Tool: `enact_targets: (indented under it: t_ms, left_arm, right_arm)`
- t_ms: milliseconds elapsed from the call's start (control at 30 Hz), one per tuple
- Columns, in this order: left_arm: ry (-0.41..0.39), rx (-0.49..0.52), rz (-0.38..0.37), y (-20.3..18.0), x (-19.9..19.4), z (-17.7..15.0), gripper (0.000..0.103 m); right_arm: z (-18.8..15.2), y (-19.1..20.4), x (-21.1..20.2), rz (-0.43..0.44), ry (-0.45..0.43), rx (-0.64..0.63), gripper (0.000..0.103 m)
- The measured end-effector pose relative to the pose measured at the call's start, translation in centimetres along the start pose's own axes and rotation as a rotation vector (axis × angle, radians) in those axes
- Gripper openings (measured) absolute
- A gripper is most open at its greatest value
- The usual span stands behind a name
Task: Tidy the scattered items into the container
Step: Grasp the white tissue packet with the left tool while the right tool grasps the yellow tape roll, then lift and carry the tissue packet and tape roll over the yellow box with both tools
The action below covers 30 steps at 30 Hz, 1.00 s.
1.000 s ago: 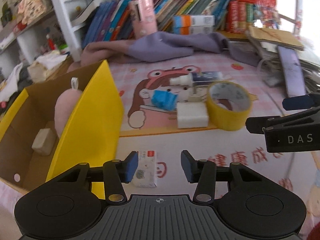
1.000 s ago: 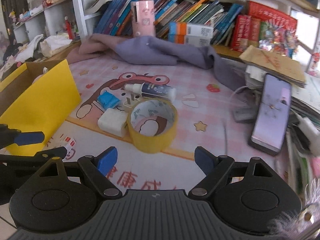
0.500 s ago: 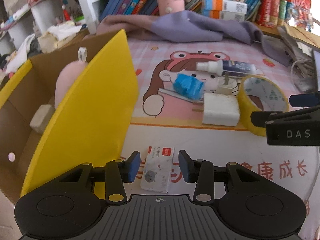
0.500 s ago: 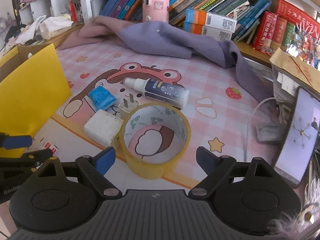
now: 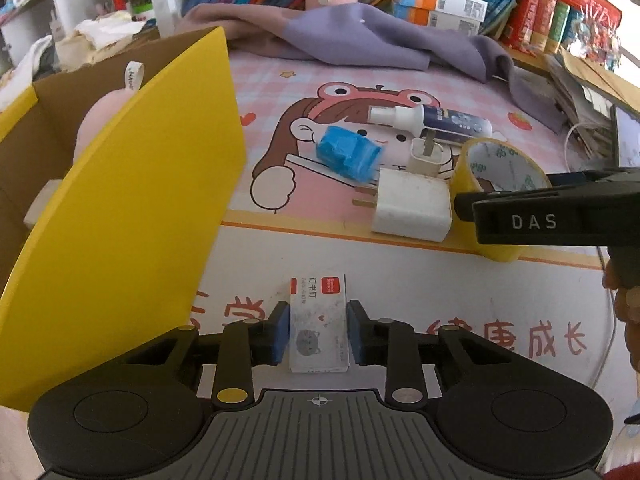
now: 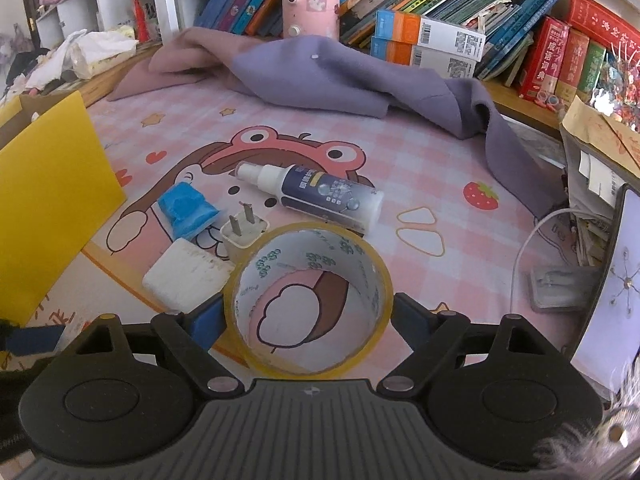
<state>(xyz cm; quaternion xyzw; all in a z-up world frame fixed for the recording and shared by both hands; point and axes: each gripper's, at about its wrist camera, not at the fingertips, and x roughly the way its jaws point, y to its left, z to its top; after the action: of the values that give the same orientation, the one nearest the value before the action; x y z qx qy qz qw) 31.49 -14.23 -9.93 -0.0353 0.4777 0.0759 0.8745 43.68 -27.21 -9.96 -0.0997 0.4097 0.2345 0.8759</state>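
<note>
Cardboard container [image 5: 52, 152], brown inside with a glossy yellow flap [image 5: 132, 220] raised along its near side, at far left on the worktop [image 5: 400, 280]; a rounded pink soft toy [image 5: 96, 120] with a ribbon loop and a pale block [image 5: 40, 204] inside. Just right of the flap, small flat staple box [image 5: 318, 320], white card with a red label and a grey cat print, lying on the printed mat [image 5: 280, 92] between the blue pads of the left hand-held gripper [image 5: 318, 336], jaws drawn in against its two long sides. Farther back, crinkled blue wrapper packet [image 6: 188, 208], small cream plug [image 6: 244, 232] with two flat metal prongs up, scuffed white square charger block [image 6: 188, 276], and smooth white spray bottle [image 6: 316, 192] with a dark label on its side, all clustered on the pink checked cartoon print. At right, wide yellow tape roll [image 6: 312, 304] standing on its edge-flat ring, translucent film over a printed white core, between the spread blue pads of the right hand-held gripper [image 6: 308, 320]; left pad close against the roll, firm contact impossible to tell. Behind, rumpled lilac cloth [image 6: 320, 76] and a shelf of books [image 6: 440, 8].
</note>
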Motion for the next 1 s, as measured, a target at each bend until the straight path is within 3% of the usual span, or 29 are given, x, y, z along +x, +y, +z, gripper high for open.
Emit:
enact_targets:
  t_ms: [400, 1000]
  left_arm:
    - [-0.036, -0.014, -0.036, 0.5, -0.5, -0.1, 0.028]
    - [-0.205, 0.041, -0.191, 1.8, -11.2, 0.7, 0.028]
  right_arm:
    - [-0.3, -0.1, -0.3, 0.001, -0.001, -0.002, 0.083]
    - [-2.7, -0.3, -12.1, 0.058, -0.090, 0.067, 0.083]
